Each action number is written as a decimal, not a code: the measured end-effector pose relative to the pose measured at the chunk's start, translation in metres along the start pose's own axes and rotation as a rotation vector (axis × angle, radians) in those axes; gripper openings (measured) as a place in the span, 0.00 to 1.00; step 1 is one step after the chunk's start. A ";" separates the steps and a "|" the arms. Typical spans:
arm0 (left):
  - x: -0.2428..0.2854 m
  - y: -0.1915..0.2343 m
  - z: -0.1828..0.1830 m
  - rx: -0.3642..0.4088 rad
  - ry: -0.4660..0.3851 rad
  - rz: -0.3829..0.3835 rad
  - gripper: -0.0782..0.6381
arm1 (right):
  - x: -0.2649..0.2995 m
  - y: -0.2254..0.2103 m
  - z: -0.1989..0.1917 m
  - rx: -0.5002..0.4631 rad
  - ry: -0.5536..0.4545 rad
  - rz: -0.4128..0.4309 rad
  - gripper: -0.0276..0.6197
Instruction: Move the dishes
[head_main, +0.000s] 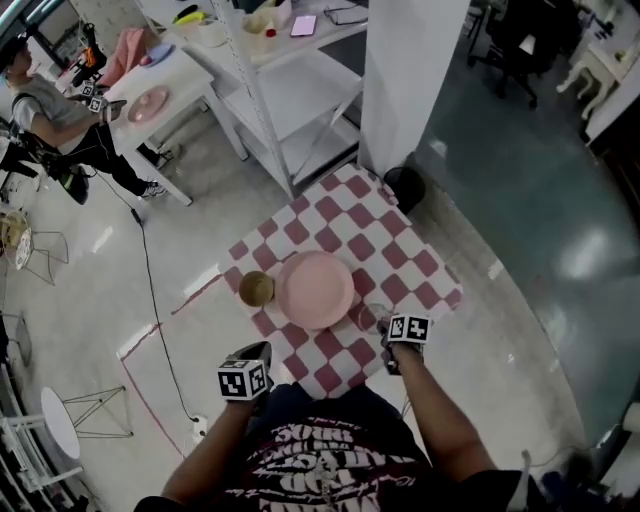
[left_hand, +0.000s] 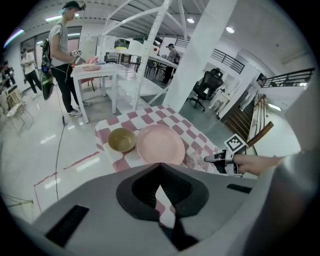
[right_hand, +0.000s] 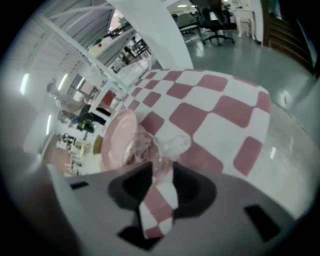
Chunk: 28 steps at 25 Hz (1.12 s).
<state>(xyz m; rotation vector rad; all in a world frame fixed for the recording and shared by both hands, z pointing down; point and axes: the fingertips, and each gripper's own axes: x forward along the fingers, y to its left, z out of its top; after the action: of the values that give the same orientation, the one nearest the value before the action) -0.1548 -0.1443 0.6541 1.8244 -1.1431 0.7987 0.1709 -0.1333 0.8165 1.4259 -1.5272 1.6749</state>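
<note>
Head view: a clear glass (head_main: 372, 316) stands on the checked table (head_main: 405, 250), just ahead of the right gripper (head_main: 388, 345).

Left gripper view: the left gripper (left_hand: 160, 167) is closed on nothing, with the pink plate (left_hand: 160, 145) ahead.

Right gripper view: the jaws are apart and the glass sits between their tips; contact is unclear. The glass looks light, slick and brittle, so grip its lower wall gently.

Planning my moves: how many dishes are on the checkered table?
3: a pink plate at the centre, a small gold bowl beside it on the left, and a clear glass by its right edge. None appears hidden.
</note>
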 end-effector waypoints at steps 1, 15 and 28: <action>-0.002 -0.002 -0.001 0.028 -0.010 0.027 0.15 | 0.004 -0.002 0.005 -0.035 0.014 -0.013 0.25; 0.038 0.045 -0.011 -0.037 0.007 -0.075 0.15 | 0.002 0.095 0.070 -0.275 0.000 -0.033 0.12; 0.041 0.119 -0.020 -0.154 0.087 -0.110 0.15 | 0.076 0.135 0.117 -0.349 -0.001 -0.179 0.14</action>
<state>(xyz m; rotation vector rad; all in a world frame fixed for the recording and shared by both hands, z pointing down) -0.2499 -0.1725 0.7341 1.6929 -1.0109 0.7004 0.0725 -0.3003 0.8067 1.3296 -1.5502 1.2322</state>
